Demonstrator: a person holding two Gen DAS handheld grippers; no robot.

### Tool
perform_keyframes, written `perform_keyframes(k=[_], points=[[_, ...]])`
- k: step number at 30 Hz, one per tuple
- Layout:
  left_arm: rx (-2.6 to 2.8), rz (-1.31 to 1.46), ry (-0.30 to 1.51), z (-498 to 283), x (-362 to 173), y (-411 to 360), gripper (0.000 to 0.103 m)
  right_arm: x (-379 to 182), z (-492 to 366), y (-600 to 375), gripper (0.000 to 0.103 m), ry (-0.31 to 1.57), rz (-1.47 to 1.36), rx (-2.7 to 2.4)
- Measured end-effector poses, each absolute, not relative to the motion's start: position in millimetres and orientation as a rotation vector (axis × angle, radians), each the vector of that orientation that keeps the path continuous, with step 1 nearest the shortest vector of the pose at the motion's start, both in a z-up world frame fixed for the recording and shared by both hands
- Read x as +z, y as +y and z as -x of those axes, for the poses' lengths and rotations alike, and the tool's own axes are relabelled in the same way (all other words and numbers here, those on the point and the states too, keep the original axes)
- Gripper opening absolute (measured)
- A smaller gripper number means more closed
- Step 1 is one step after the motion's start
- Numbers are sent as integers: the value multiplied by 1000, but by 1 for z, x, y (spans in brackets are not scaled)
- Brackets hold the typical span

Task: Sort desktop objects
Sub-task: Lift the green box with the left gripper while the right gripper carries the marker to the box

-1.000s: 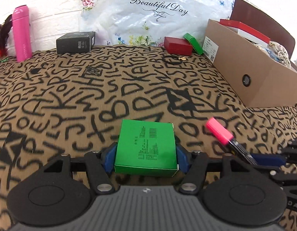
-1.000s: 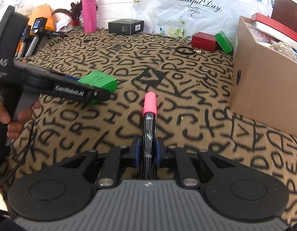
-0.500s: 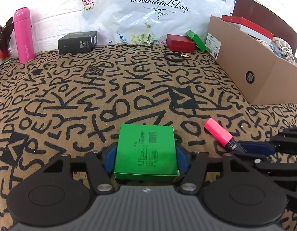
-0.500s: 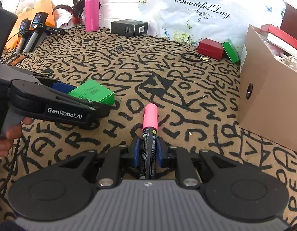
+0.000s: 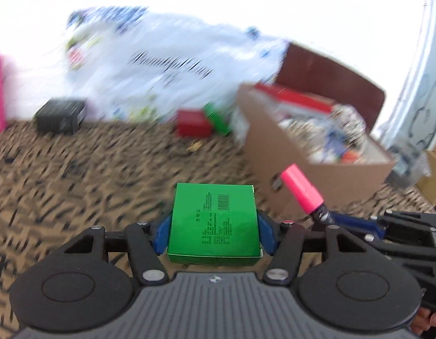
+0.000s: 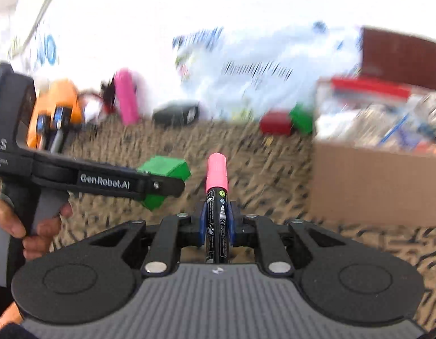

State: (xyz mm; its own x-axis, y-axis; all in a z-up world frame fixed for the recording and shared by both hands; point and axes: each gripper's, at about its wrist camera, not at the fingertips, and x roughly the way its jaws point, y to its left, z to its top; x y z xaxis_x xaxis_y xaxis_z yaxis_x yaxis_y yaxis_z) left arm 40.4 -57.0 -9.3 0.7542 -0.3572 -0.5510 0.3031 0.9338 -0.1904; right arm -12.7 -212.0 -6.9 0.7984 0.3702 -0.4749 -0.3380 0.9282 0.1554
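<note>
The left gripper (image 5: pixel 213 233) is closed on the flat sides of a green box (image 5: pixel 213 220), carried level above the table (image 5: pixel 76 169). The cardboard box (image 5: pixel 316 152), already holding clutter, lies ahead and to the right of it. The right gripper (image 6: pixel 216 220) is clamped on a black marker (image 6: pixel 216 197) whose long axis points straight forward, pink cap leading. It sits nearer the cardboard box, which again lies ahead to the right, so both loads likely need a rightward carry over its near wall.

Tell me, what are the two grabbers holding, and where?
Left gripper pinches the green box by its sides. Right gripper pinches the pink-capped marker around its black barrel.
</note>
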Motion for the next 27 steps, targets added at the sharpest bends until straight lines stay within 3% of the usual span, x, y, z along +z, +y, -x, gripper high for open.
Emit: perform_keyframes(k=[12,24,26,27], points=[[-503,103,519,-103,50,-170,63,59,-29,-331,13,249,-219,79],[-487,65,596,-173,5,-220,64,16,-111,-398,14,305,-317,-92],[-498,77,606,-177,-1,-219,66,6,-120,-397,15,347,-303,-83],[-511,80,608,-176,-2,-218,74,2,-124,-396,16,368,-290,-79]])
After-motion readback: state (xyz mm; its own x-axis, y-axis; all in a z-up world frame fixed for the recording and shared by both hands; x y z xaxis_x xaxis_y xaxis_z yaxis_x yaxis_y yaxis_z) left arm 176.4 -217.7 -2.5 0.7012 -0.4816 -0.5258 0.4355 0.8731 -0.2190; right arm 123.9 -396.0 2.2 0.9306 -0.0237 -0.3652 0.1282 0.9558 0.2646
